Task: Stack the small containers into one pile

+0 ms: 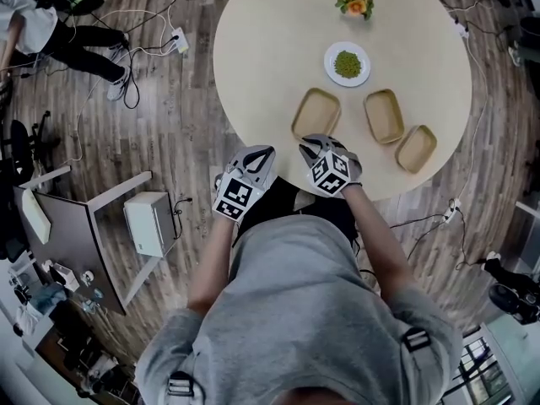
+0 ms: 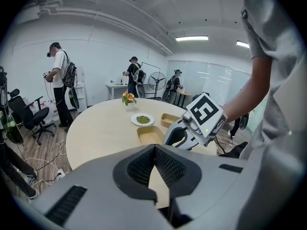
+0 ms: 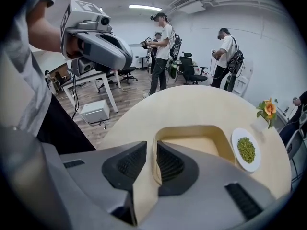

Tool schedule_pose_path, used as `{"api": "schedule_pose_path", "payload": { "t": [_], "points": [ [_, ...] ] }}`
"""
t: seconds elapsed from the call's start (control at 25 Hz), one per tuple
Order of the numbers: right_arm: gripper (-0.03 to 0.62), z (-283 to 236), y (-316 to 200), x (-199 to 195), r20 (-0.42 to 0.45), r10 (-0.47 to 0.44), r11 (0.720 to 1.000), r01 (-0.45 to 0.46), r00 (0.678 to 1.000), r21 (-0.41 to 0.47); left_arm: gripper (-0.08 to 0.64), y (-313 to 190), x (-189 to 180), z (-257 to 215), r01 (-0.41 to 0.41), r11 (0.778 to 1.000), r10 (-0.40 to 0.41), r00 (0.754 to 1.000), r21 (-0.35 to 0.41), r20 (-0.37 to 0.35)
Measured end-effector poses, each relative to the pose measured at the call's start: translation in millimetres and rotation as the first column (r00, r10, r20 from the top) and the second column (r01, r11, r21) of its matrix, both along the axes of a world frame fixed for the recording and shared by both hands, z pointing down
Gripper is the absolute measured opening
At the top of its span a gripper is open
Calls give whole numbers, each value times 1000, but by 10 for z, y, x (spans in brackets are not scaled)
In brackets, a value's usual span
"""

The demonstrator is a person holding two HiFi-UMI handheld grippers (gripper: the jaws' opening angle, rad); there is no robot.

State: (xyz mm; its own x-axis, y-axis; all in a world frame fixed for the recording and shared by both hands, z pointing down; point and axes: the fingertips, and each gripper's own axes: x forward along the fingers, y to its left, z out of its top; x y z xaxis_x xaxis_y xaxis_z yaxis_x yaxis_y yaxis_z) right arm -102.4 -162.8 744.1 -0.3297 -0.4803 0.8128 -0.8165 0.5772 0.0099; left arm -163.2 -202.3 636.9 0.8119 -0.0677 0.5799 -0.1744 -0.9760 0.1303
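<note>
Nothing is stacked yet. The three small tan containers sit singly on the round table (image 1: 253,57), all on my side of the white plate (image 1: 329,62) of what look like green peas. The near container (image 1: 316,113) lies just toward me from the plate and a little left. The middle container (image 1: 384,116) lies toward me and to the plate's right, apart from the first. The outer container (image 1: 416,148) is further right again, close to the middle one and by the table's edge. All three look empty and upright, so I judge the whole pile is still to be built.

My right gripper (image 3: 152,150) is at the near container. Its jaws stand apart with that container's near wall in the gap, and I see no pad pressing on it. My left gripper (image 2: 154,147) has its tips together on nothing, and it hangs off the table's near edge, further from the plate than any container. A small flower arrangement (image 1: 354,2) stands beyond the plate.

I can read no writing. The containers and plate carry no brand or label, and the cubes on both grippers show only black-and-white square marker patterns.
</note>
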Motion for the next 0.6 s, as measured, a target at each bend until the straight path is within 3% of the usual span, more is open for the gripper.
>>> {"api": "schedule_pose_path", "payload": {
  "t": [0.4,0.6],
  "points": [
    [74,251,-26,-2,-41,23,997,-26,999,-73,17,-47,-31,63,-8,1000,8,1000,-11,10],
    [40,296,-48,41,-64,54,995,-59,997,-75,17,-71,-12,71,1,1000,-1,1000,-24,-10]
  ]
}}
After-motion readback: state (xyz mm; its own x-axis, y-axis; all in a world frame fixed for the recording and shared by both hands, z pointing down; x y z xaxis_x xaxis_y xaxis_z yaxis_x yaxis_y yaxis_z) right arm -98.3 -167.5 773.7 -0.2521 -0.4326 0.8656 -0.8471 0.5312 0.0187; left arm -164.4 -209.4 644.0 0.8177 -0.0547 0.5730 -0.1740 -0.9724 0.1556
